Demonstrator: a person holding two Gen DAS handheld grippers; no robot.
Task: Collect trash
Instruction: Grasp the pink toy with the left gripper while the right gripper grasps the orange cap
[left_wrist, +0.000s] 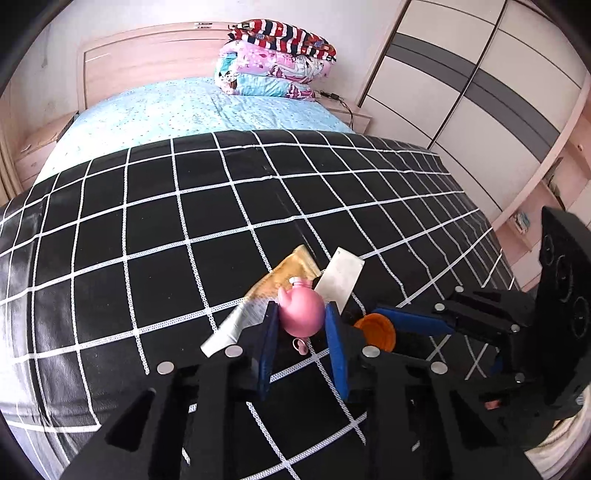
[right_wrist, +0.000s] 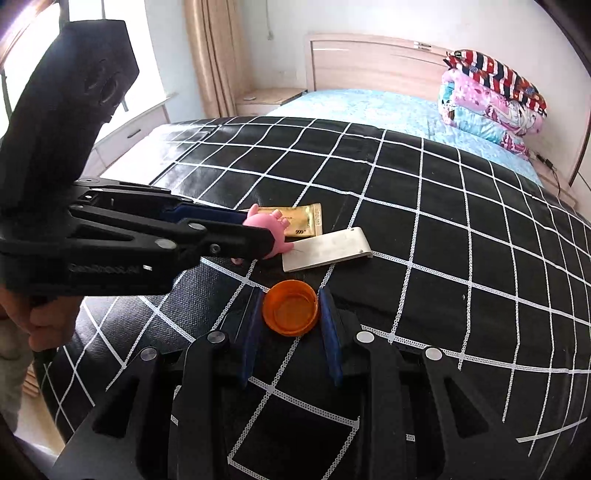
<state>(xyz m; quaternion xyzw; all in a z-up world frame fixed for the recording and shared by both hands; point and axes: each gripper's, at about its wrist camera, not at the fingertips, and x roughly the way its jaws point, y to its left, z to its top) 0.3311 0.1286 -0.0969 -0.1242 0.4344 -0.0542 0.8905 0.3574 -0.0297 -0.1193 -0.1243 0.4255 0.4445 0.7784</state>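
A pink pig toy (left_wrist: 301, 314) lies on the black checked cloth (left_wrist: 166, 229) and sits between the blue pads of my left gripper (left_wrist: 301, 309), which press on both its sides. In the right wrist view the same left gripper (right_wrist: 264, 236) reaches in from the left onto the pig toy (right_wrist: 258, 223). My right gripper (right_wrist: 290, 295) is shut on an orange bottle cap (right_wrist: 290, 308), open side up. A gold sachet (right_wrist: 301, 221), a flat white card (right_wrist: 327, 249) and a silver wrapper (left_wrist: 236, 325) lie just beyond the pig.
Folded quilts (left_wrist: 275, 62) are stacked at the headboard on the blue sheet (left_wrist: 184, 107). A wardrobe (left_wrist: 480, 92) stands to the right and a nightstand (left_wrist: 347, 110) with a cable beside it. A person's hand (right_wrist: 44, 321) holds the left gripper's handle.
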